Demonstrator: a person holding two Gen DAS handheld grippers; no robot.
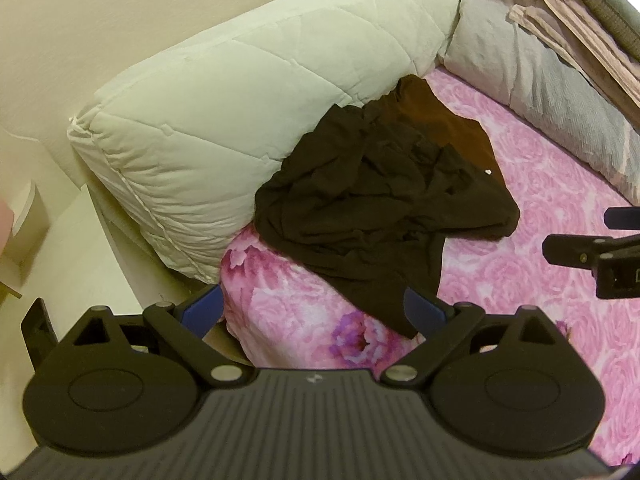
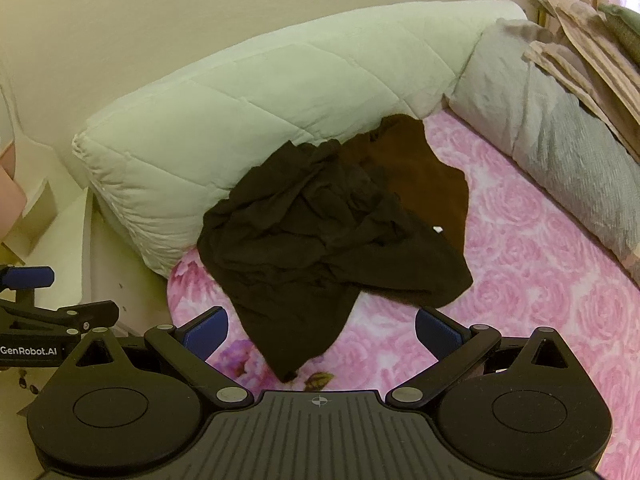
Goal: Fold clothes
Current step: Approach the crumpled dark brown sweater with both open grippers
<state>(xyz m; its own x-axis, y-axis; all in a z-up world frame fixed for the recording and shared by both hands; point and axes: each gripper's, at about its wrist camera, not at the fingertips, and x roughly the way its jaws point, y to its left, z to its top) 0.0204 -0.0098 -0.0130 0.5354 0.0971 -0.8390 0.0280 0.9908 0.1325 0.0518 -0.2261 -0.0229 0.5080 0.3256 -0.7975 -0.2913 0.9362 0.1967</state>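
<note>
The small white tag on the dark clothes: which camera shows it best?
The right wrist view: the white tag sits nearer mid-frame, sharp against the brown garment. The left wrist view shows it too, but smaller and farther off to the side.

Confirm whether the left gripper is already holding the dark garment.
No: the left gripper is open and empty, short of the crumpled dark garment on the pink bedspread.

Black garment (image 1: 372, 200) on pink rose-patterned bedspread (image 1: 540, 280), beside pale quilted duvet (image 1: 240, 92).
</note>
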